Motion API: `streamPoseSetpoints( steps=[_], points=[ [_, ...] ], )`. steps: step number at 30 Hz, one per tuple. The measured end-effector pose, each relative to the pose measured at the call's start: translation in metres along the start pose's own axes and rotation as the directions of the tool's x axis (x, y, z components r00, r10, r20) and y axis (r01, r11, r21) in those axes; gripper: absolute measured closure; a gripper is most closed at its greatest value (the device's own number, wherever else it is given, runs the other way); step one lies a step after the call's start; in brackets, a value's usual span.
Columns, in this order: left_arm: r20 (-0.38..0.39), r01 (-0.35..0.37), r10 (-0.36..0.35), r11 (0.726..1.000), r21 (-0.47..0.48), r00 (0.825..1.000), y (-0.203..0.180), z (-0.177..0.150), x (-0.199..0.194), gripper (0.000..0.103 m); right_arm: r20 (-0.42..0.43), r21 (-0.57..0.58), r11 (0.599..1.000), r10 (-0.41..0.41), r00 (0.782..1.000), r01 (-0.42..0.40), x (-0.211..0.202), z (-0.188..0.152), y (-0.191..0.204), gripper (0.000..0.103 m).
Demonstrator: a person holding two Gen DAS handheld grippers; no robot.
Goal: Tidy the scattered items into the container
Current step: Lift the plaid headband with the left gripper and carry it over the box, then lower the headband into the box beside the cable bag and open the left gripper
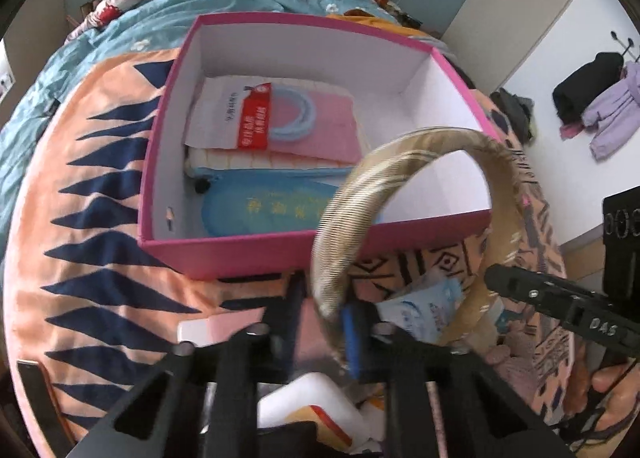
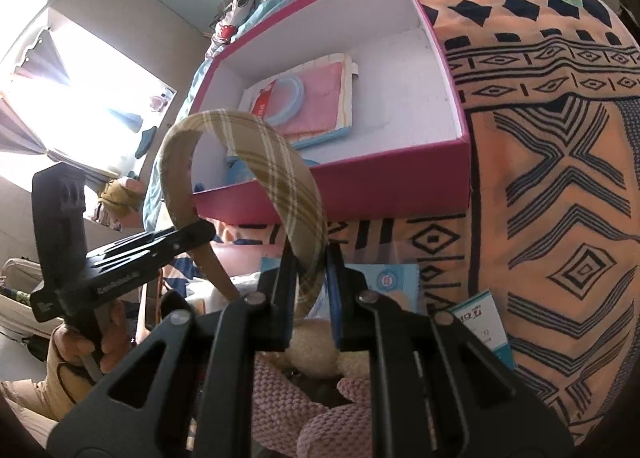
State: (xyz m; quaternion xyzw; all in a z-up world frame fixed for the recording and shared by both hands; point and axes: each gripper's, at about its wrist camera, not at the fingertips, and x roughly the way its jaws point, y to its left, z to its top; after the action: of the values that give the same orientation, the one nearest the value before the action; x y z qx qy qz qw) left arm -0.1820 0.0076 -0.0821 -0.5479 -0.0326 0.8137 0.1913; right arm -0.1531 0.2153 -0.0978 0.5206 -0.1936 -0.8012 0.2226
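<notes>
On bed w/ orange patterned blanket [image 2: 560,178], pink box [image 2: 332,202] sitting open, plaid headband [image 2: 280,174] arching just in front of box, both ends being pinched: right gripper [image 2: 310,298] clamping one end, left gripper [image 1: 324,322] clamping other, pink notebook [image 1: 320,126] lying inside box.

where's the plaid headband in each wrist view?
Left wrist: the headband arches up at centre-right, in front of the pink box's near wall; one end sits between the left gripper at the bottom.
Right wrist: the headband arches at centre-left; one end sits in the right gripper, the other in the left gripper.
Shared landmark: the pink box.
</notes>
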Motion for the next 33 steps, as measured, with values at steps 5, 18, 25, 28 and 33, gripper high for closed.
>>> streamPoseSetpoints(
  steps=[5,18,25,28,33],
  points=[
    [0.019,0.016,-0.016,1.000,-0.011,1.000,-0.003,0.004,-0.011,0.091,0.019,-0.015,1.000,0.001,1.000,-0.001,-0.008,0.004,0.007,0.087],
    [0.091,0.066,-0.067,0.998,0.018,0.994,-0.022,0.054,-0.048,0.091,0.139,-0.131,0.991,-0.005,0.990,0.024,-0.057,0.051,0.034,0.087],
    [0.089,0.044,-0.044,0.999,0.005,0.995,-0.025,0.080,-0.034,0.091,0.156,-0.149,0.987,-0.033,0.987,0.057,-0.054,0.083,0.033,0.087],
    [0.073,0.039,-0.038,0.999,-0.009,0.997,-0.022,0.089,-0.024,0.091,0.146,-0.152,0.986,-0.047,0.988,0.069,-0.048,0.091,0.030,0.087],
    [0.044,0.025,-0.024,0.999,-0.032,0.999,-0.017,0.102,-0.005,0.091,0.129,-0.145,0.986,-0.068,0.989,0.087,-0.035,0.103,0.022,0.087]
  ],
)
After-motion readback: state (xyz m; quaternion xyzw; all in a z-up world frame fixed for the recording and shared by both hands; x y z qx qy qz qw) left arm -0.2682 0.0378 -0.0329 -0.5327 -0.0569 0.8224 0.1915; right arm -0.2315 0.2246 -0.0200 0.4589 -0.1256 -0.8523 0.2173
